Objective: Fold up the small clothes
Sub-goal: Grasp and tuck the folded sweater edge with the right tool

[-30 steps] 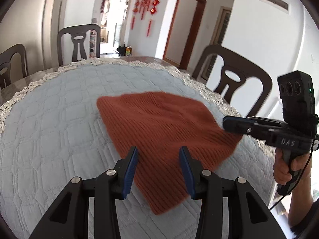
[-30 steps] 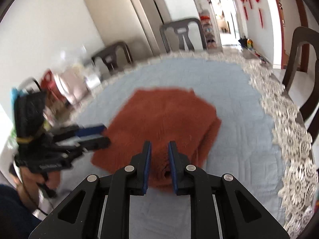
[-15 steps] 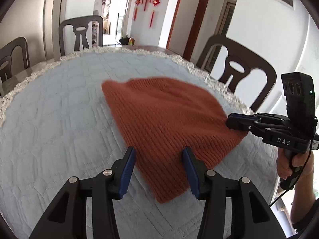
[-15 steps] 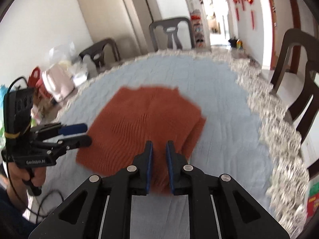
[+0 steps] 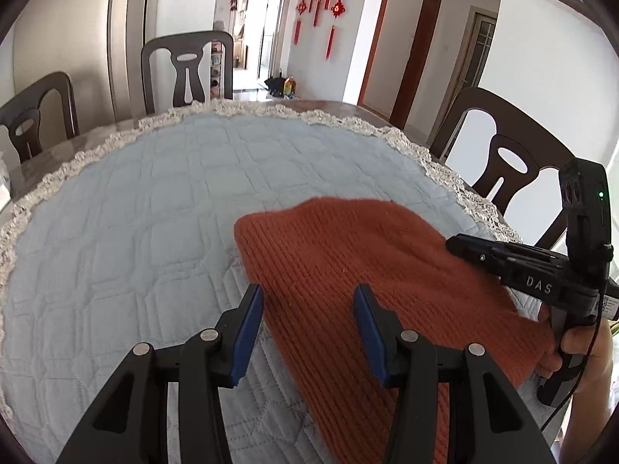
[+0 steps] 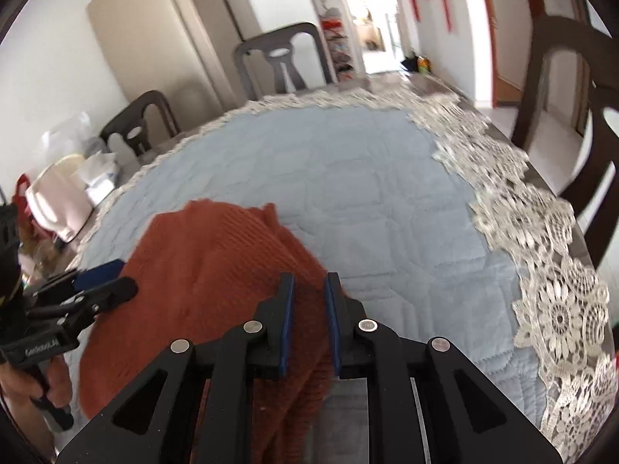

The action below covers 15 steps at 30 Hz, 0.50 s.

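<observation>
Left wrist view showed the left gripper (image 5: 307, 319), jaws apart, over the rust knit garment (image 5: 387, 270)'s near-left edge, while the right gripper (image 6: 308, 319), jaws nearly together with knit between them, sat at its opposite edge.

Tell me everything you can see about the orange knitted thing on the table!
The orange knitted garment is rust-colored, ribbed and looks woolly. It lies mostly flat, folded into layers, on the light blue quilted tablecloth. The right hand-held gripper pinches its edge between nearly closed fingers. The left hand-held gripper hangs open over its near part.

Right claw (image 6: 308, 301) over rust knit garment (image 6: 201, 270)
</observation>
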Each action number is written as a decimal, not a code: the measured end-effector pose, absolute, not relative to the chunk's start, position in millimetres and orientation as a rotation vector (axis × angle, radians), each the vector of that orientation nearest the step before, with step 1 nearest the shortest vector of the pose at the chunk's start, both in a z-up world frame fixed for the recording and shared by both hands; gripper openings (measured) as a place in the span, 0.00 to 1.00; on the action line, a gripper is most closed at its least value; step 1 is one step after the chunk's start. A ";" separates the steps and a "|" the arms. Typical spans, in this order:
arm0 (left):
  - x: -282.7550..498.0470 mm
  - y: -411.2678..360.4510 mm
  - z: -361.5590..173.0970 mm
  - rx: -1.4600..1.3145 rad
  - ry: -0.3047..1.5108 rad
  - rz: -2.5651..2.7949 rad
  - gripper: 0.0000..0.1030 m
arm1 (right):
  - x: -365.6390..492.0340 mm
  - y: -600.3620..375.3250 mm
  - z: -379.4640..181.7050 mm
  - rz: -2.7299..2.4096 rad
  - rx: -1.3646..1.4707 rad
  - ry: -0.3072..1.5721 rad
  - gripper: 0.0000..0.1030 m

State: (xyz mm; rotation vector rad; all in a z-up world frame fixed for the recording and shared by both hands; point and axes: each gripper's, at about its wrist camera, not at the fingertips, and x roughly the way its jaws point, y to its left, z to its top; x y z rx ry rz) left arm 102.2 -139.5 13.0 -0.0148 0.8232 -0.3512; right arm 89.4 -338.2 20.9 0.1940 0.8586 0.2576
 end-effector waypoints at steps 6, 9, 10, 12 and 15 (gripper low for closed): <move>100.2 -141.4 6.5 -0.016 0.823 -0.358 0.51 | 89.0 -344.6 19.6 0.249 0.218 0.873 0.15; 100.1 -143.6 5.7 -0.004 0.820 -0.357 0.51 | 87.5 -345.1 22.1 0.245 0.214 0.863 0.15; 100.1 -143.6 6.7 -0.004 0.820 -0.356 0.51 | 84.8 -345.7 25.0 0.236 0.203 0.855 0.15; 98.7 -142.0 10.0 -0.002 0.817 -0.356 0.51 | 80.2 -343.8 31.2 0.232 0.187 0.836 0.15; 92.8 -137.5 17.7 -0.007 0.806 -0.364 0.50 | 65.0 -343.7 46.0 0.271 0.181 0.797 0.15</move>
